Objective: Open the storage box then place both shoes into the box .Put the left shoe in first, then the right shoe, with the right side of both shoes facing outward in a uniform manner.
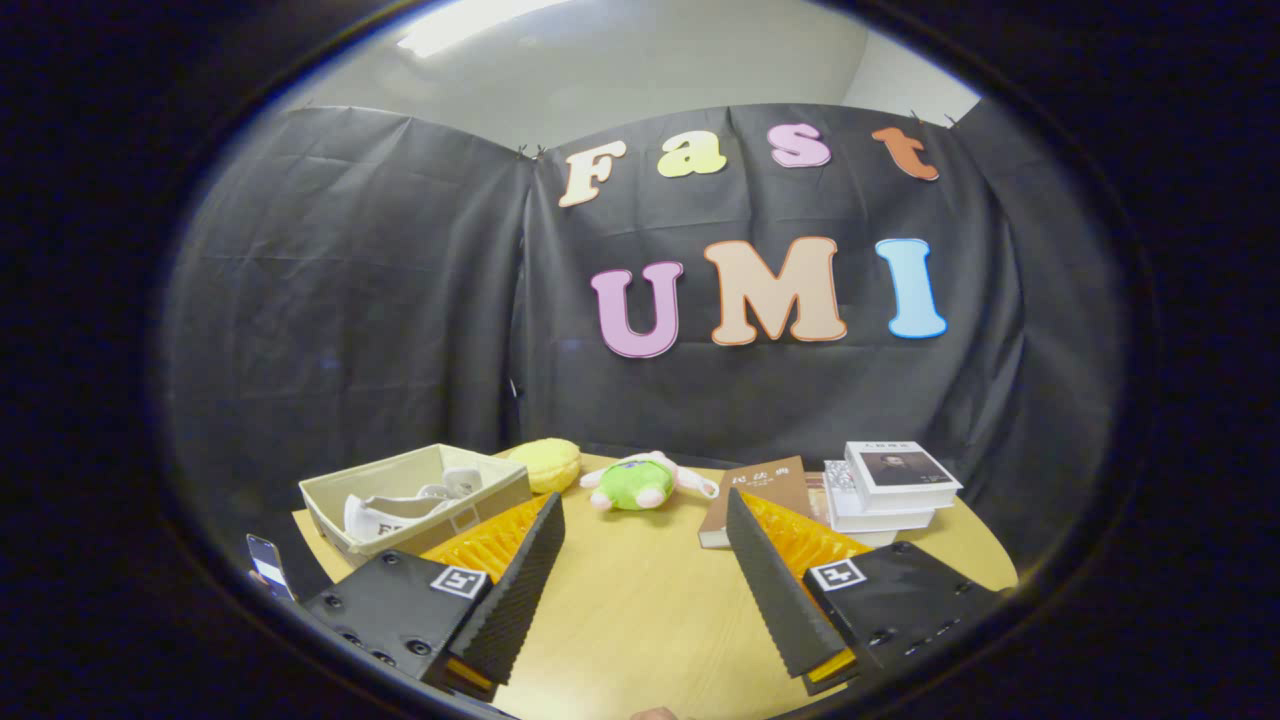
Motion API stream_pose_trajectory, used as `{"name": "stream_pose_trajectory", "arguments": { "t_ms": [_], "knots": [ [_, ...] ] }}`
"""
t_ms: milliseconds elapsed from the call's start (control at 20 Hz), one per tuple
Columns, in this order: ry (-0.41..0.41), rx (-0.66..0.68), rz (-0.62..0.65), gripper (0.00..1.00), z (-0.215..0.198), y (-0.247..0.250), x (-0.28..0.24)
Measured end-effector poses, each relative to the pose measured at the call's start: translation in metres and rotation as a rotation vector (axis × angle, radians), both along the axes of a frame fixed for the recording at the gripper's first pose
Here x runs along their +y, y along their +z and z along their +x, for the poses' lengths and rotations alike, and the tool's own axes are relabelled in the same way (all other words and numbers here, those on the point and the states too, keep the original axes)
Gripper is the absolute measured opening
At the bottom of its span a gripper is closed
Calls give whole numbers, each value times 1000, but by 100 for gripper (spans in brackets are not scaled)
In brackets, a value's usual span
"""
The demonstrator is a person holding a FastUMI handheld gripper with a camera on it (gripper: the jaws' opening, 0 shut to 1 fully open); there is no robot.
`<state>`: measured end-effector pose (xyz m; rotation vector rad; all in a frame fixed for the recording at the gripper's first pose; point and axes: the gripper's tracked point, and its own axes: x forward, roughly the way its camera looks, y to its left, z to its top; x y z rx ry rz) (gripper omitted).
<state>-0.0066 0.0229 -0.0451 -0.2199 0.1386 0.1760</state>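
The gripper [645,520] hangs above the wooden table [640,610] with its fingers spread wide and nothing between them. Beyond the left finger sits the open beige storage box [400,475], holding a white shoe [395,512]; a second shoe may lie behind it, but the box wall hides too much to tell. Beside the box rests a yellow round cushion [548,463], then a green plush toy [637,483]. Past the right finger lie a brown book [760,490] and a stack of books [890,490].
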Motion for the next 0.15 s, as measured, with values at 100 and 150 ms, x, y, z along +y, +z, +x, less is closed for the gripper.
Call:
{"name": "stream_pose_trajectory", "arguments": {
  "t_ms": [100,150],
  "knots": [
    [-12,-18,-9,100,-6,-3,-10],
    [-13,-17,-11,100,-9,-7,-11]
  ]
}}
